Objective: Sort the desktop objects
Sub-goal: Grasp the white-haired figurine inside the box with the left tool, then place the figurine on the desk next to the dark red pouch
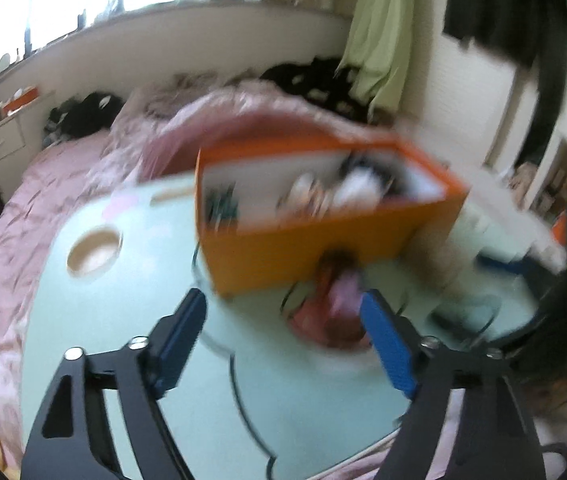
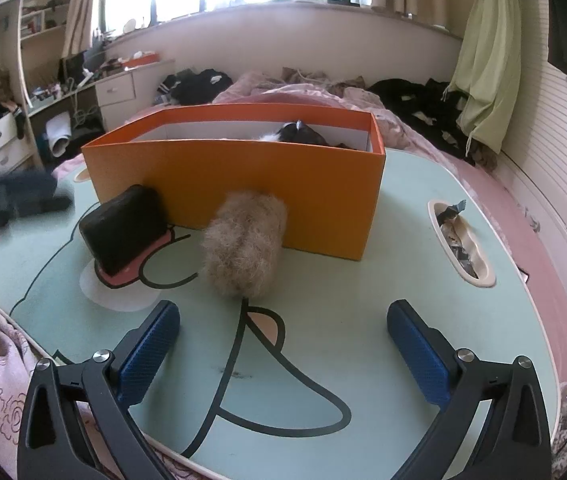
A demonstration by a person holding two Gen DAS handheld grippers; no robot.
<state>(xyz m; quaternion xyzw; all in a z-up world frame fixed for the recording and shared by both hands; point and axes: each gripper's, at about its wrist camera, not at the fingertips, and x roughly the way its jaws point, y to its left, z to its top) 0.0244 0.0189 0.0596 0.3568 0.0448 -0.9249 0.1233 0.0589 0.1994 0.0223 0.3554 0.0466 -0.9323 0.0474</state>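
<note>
Orange box (image 2: 239,184), open-topped, upright on table. Fluffy tan object (image 2: 245,244) & black case (image 2: 123,228), tilted, both touching its front wall.

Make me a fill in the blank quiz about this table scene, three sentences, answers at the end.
1. The box standing on the table is colored ____.
2. The tan furry object rests on the table against the box's ____ wall.
3. Both the left gripper and the right gripper have their jaws ____.

Missing words: orange; front; open
</note>
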